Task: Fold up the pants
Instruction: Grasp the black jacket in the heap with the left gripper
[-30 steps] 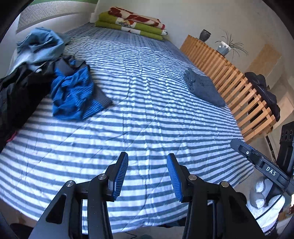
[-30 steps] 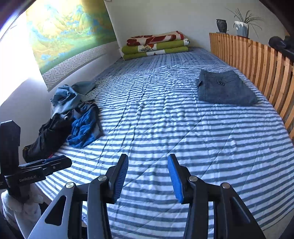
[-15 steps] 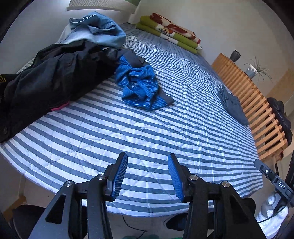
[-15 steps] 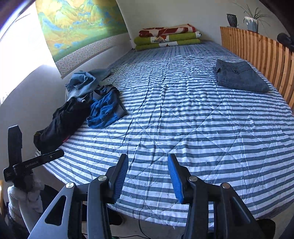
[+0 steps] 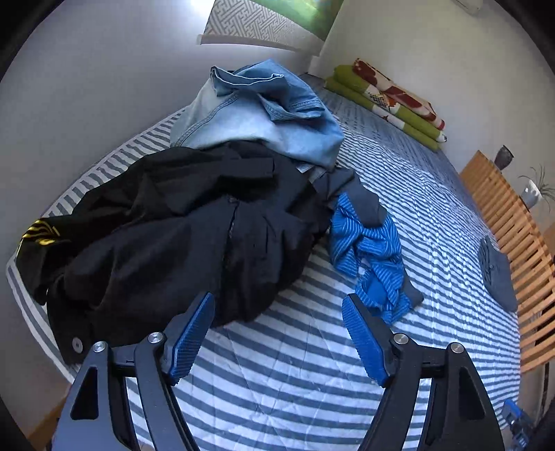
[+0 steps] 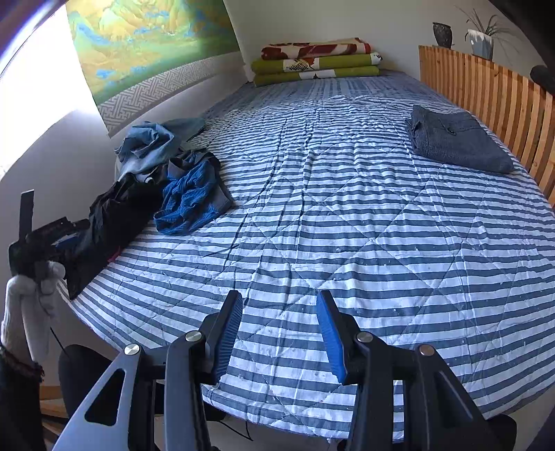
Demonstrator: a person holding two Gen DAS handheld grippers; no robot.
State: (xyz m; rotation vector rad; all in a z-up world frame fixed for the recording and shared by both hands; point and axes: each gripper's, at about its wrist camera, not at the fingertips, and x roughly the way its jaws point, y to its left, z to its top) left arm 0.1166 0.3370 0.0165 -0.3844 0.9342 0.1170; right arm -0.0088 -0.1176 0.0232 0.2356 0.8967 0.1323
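Left gripper (image 5: 277,305) hangs over the near edge of the striped bedspread (image 5: 312,374), jaws spread wide, having just been opening, nothing between the blue pads (image 5: 189,341). Right gripper (image 6: 279,314) over the same near edge further along, jaws partly apart, nothing held, only bedspread (image 6: 347,215) under it. In the right view a gloved hand (image 6: 31,295) shows at the left edge, holding the left gripper's body.

Just beyond the left gripper: heap of unfolded clothes at the wall side of the bed. Black pants (image 5: 166,236) nearest, crumpled, a button at the near hem, a yellow mark on the far-left end. Blue striped garment (image 5: 367,253) beside them on the open bed side, touching. Light denim piece (image 5: 263,114) on top at the back of the heap.

Across the bed, by the wooden slat rail (image 6: 485,97), folded grey pants (image 6: 454,138) lie flat, well apart from the heap.

Far end: stacked green and red blankets (image 6: 315,62) against the wall. Dark vase (image 6: 442,33) and potted plant (image 6: 484,38) on top beyond the rail. Wall hanging (image 6: 145,45) above the heap side.
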